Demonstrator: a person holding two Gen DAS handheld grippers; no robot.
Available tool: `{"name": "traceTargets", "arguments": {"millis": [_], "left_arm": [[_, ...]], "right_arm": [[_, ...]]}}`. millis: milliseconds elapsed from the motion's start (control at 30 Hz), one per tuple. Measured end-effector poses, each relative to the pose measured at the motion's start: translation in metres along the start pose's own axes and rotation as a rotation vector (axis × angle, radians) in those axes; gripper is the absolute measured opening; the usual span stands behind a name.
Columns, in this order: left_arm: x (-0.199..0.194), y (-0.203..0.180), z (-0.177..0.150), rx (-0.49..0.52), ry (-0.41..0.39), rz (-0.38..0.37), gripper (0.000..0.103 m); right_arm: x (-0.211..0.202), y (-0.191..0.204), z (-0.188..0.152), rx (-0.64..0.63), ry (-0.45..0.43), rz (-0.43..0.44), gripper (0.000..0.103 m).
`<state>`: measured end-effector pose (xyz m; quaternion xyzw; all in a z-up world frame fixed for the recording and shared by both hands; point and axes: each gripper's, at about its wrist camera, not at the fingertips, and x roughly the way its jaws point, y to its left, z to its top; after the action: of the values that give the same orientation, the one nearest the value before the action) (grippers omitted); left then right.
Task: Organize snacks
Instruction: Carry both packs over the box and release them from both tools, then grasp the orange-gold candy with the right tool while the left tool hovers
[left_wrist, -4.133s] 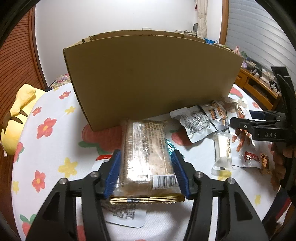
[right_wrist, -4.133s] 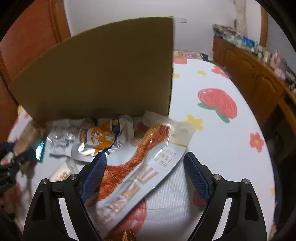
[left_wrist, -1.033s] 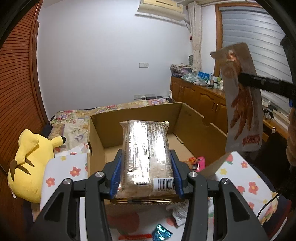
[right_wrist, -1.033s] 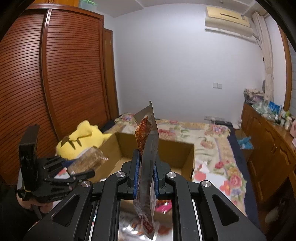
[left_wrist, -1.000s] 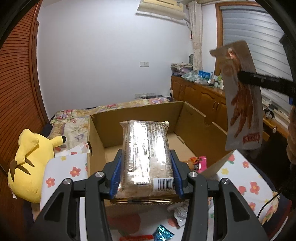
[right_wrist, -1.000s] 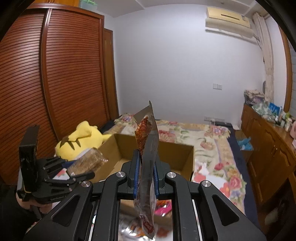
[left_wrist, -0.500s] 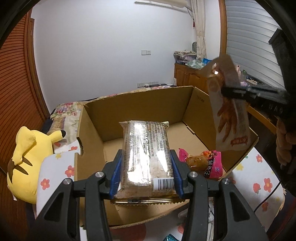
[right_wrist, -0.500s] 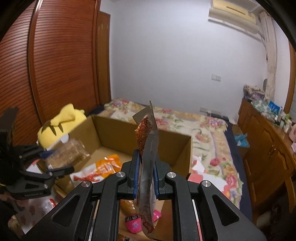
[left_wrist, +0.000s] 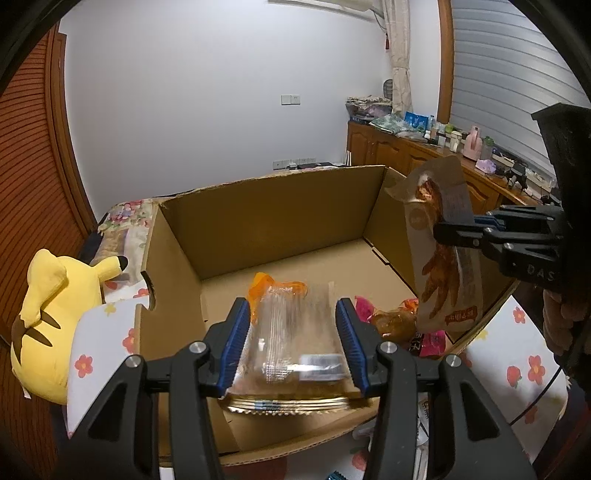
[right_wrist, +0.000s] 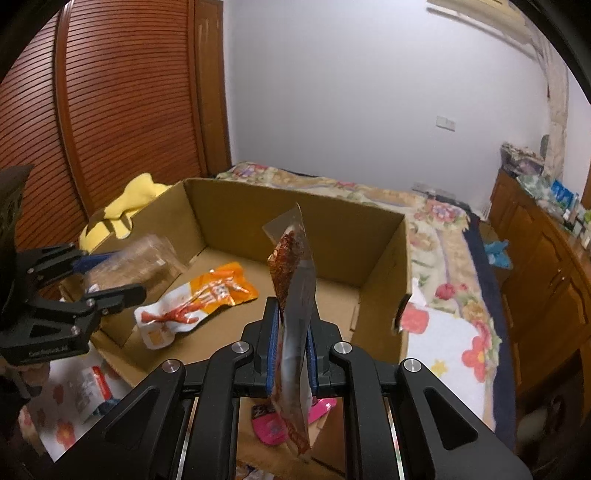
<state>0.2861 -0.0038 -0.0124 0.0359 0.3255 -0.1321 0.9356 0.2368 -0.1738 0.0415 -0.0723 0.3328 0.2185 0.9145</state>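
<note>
White walls, a slatted wooden wardrobe (right_wrist: 122, 110) and a low wooden sideboard (left_wrist: 424, 155) frame the scene, where one open cardboard box (left_wrist: 280, 214) of plain brown corrugated board sits on a white cloth (left_wrist: 517, 354) printed with red and yellow flowers. One yellow plush toy (left_wrist: 55, 306) with a black-tipped ear lies just beside the box's left wall.

Two grippers show, both black with blue pads. The left gripper (left_wrist: 293, 336) has a clear, crinkly cracker pack (left_wrist: 295, 347) between its pads over the near left part of the box; the pack is motion-blurred, so I cannot tell whether the pads press on it. A white barcode label sits near its lower end, too blurred to read.

The right gripper (right_wrist: 291, 354) is clamped tight on one long flat pouch (right_wrist: 295, 295), held upright and edge-on above the near right side of the box. In the left view the pouch is beige with a picture of reddish-brown meat and a red label near the bottom whose characters are too small to read. The letters "DAS" are embossed on the right gripper's body.

On the box floor lie three snack packs. One glossy orange-and-white pouch (right_wrist: 195, 299) bears a red crayfish picture. One pink pack (right_wrist: 273, 424) lies near the front right corner, with a brown, shiny snack (left_wrist: 391, 321) touching it. At least one further red-and-white pack (right_wrist: 92, 384) lies outside the box on the cloth.
</note>
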Motion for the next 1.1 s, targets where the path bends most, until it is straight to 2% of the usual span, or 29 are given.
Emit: {"name": "traceTargets", "arguments": {"millis": [400,667,833,933,1100], "left_arm": [[-0.014,-0.006,-0.008,0.002,-0.007,-0.006,0.05],[-0.045,-0.009,-0.021,0.005,-0.036,-0.013,0.052],[-0.072,-0.014,-0.042,0.01,-0.05,-0.024,0.055],[-0.083,-0.015,-0.059,0.019,-0.048,-0.028,0.056],[-0.092,-0.013,-0.092,0.031,-0.013,-0.026,0.059]], "right_arm": [[-0.009,0.002,-0.006,0.026,0.018,0.033,0.025],[-0.032,0.01,-0.009,0.027,-0.005,0.016,0.026],[-0.06,0.02,-0.019,0.036,-0.031,0.022,0.033],[-0.078,0.028,-0.033,0.049,-0.042,0.013,0.044],[-0.096,0.046,-0.069,0.063,-0.021,-0.001,0.047]]}}
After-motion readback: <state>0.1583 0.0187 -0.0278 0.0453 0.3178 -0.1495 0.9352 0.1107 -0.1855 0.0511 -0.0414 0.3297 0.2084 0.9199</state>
